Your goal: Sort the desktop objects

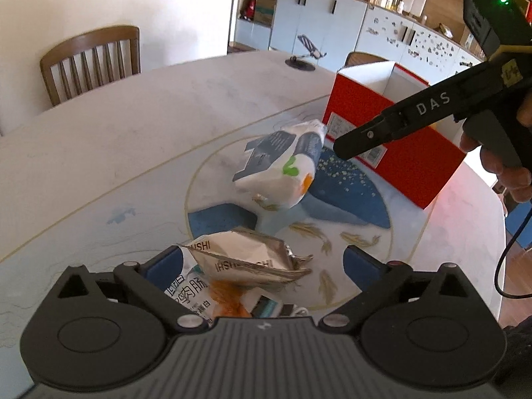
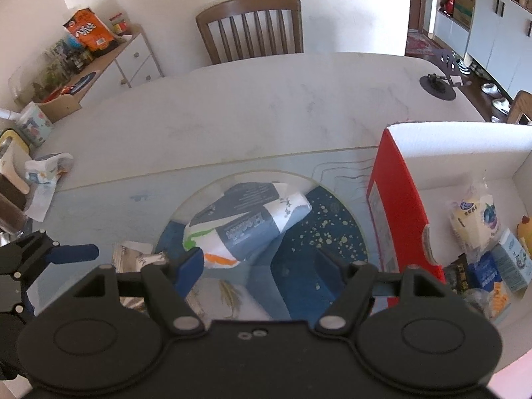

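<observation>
Pale marble-patterned tabletop fills both views, with a blue-and-white placemat laid on its near part. A wooden chair stands at the table's far edge. At the right stands a red cardboard box with a white inside, open at the top; the right wrist view shows several small packets and cartons lying in it.

On the mat, just left of the box, lies a white and grey-blue soft pack with green and orange marks. Nearer and to the left lies a crumpled silver-lined snack wrapper, on top of other small packets.

The left gripper has its jaws spread wide on either side of the wrapper, and its pads do not press on it. The right gripper hangs over the mat with its jaws also wide and nothing between them, the soft pack lying just beyond its blue fingertips. A hand holds its handle at the right.
</observation>
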{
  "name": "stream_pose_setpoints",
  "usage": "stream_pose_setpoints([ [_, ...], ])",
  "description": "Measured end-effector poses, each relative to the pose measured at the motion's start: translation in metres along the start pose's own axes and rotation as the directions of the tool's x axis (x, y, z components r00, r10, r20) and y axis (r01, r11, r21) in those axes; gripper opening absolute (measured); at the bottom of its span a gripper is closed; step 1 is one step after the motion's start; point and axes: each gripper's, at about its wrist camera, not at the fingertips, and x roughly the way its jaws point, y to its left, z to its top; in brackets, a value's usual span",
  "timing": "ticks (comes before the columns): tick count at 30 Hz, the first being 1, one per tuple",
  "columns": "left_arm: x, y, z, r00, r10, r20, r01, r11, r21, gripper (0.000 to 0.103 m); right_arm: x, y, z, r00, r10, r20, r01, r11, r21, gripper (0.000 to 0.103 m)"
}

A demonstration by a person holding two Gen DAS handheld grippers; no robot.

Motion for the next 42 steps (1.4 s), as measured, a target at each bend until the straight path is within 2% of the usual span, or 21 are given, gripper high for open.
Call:
stream_pose_setpoints([
  [4, 0.007, 0.008, 0.007, 1.0, -0.022, -0.001, 0.022, 1.0, 0.014, 0.103, 0.009, 0.001, 0.006, 1.0, -0.014, -0.007, 0.014, 1.0, 0.023, 0.074],
  [11, 0.021, 0.007, 0.023, 0.994, -0.099, -0.051, 0.105, 0.986, 0.127, 0.103, 0.021, 0.002, 0.014, 0.999, -0.026, -0.02, 0.027, 0.998, 0.053, 0.074],
  [21, 0.045, 0.014, 0.016, 0.987, -0.111, -0.117, 0.125, 0.985, 0.118, 0.103, 0.041, 0.001, 0.02, 0.999, -0.025, -0.043, 0.029, 0.995, 0.092, 0.074],
  [29, 0.048, 0.014, 0.009, 0.989, -0.101, -0.105, 0.113, 0.988, 0.11, 0.103, 0.068, -0.001, 0.022, 0.997, -0.039, -0.065, 0.048, 0.99, 0.133, 0.074],
  [34, 0.044, 0.013, 0.007, 0.994, -0.084, -0.064, 0.09, 0.991, 0.099, 0.103, 0.078, -0.001, 0.021, 0.998, -0.021, -0.066, 0.031, 0.988, 0.153, 0.074],
  [40, 0.044, 0.008, 0.004, 0.996, -0.067, -0.054, 0.072, 0.992, 0.103, 0.102, 0.083, 0.001, 0.019, 0.998, 0.001, -0.065, 0.009, 0.987, 0.163, 0.074],
  [42, 0.044, 0.007, 0.003, 0.997, -0.064, -0.052, 0.069, 0.992, 0.106, 0.097, 0.084, 0.002, 0.019, 0.998, 0.002, -0.067, 0.009, 0.987, 0.162, 0.074],
])
